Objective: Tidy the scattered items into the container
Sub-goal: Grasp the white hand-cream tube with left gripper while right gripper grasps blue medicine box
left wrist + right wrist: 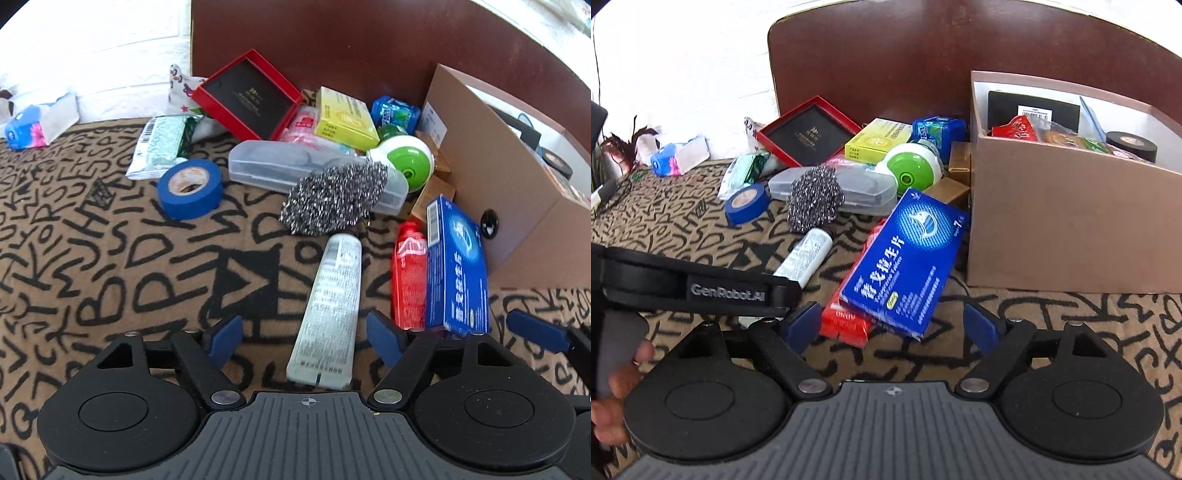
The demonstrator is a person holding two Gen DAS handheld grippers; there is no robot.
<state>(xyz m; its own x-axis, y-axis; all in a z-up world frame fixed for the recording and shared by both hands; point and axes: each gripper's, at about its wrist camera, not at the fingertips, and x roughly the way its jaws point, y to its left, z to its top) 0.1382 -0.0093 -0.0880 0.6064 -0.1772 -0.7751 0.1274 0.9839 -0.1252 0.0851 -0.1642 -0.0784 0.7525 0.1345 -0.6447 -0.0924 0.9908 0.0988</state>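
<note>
A white tube (328, 314) lies on the patterned blanket between the fingers of my left gripper (304, 340), which is open; there is a gap on each side of the tube. My right gripper (892, 326) is open too, and straddles the near end of a blue medicine box (905, 258) that rests on a red packet (846, 321). Its pads do not press on either. The cardboard container (1052, 229) stands just right of them, with a black tape roll (1132, 146) and packets inside. The left gripper's body (690, 288) shows at the left.
Behind lie a steel scourer (332, 199), a blue tape roll (190, 188), a clear case (266, 166), a green-and-white round item (406, 158), a yellow box (343, 118) and a red-framed box (247, 99). A brown headboard (332, 44) closes the back. A tissue pack (37, 122) sits far left.
</note>
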